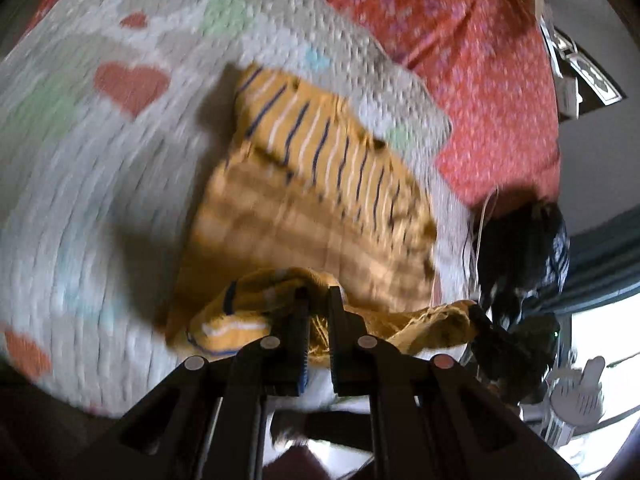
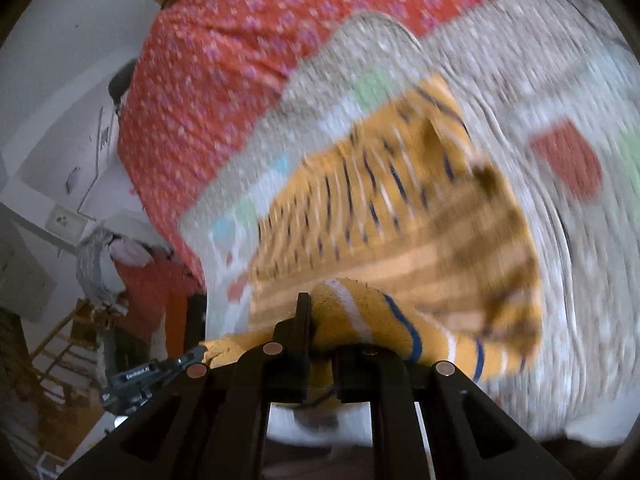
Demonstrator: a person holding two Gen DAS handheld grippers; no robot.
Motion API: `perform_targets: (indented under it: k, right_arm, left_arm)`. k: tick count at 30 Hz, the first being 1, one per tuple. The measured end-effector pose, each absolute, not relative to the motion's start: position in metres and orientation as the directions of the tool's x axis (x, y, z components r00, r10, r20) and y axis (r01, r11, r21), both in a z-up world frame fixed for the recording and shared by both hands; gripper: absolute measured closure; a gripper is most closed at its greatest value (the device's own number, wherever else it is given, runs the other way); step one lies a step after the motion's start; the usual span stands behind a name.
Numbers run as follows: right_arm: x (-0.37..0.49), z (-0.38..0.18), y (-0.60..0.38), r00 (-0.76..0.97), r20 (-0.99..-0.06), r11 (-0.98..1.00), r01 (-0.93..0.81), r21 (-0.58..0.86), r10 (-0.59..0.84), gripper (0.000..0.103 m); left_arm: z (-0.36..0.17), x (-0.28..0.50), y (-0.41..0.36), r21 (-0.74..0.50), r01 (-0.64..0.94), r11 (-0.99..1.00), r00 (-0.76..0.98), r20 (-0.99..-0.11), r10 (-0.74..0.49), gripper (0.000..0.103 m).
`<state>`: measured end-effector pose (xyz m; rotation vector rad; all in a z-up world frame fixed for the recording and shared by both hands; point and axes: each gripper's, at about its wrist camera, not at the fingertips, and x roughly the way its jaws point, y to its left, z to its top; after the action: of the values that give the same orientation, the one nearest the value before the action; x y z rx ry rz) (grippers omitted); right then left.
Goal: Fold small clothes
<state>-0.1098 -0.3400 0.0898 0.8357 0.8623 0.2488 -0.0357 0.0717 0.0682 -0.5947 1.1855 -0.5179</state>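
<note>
Garment: a small yellow striped top, with blue and white stripes, lies on the quilt, its near hem raised off the surface and strung between the two grippers.
Left gripper: jaws drawn together and clamped on a bunched fold of the top's near edge.
Right gripper: jaws together, pinching the other end of that edge; striped cloth bulges over the right finger.
Far part of garment: rests flat on the quilt, blurred in both views.
Quilt: white, bumpy, patterned with coloured hearts, spread over the bed.
Bed sheet: red with small pink flowers, showing beyond the quilt.
Dark clothing: heaped at the bed's edge, beside the quilt corner.
</note>
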Motion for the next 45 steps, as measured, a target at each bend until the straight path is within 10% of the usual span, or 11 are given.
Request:
perform_targets:
  k: [16, 25, 36, 45]
  right_arm:
    - [0.057, 0.005, -0.391, 0.659, -0.621, 0.535, 0.371, 0.759, 0.425, 0.089]
    - [0.051, 0.030, -0.414, 0.780, -0.499, 0.449, 0.318, 0.835, 0.377, 0.034]
    - [0.081, 0.032, -0.333, 0.608, -0.591, 0.671, 0.124, 0.731, 0.530, 0.046]
    - [0.090, 0.012, -0.365, 0.623, -0.781, 0.844, 0.396, 0.363, 0.043, 0.046]
  left_arm:
    - [0.055, 0.170, -0.007, -0.489, 0.057, 0.871, 0.358, -0.804, -0.475, 0.100]
    - [0.047, 0.164, 0.022, -0.555, -0.004, 0.832, 0.331, -0.786, -0.522, 0.086]
    - [0.037, 0.124, -0.035, -0.408, 0.165, 0.898, 0.375, -0.816, -0.440, 0.074]
    - [0.002, 0.167, -0.015, -0.451, 0.073, 0.890, 0.348, -0.825, -0.446, 0.084]
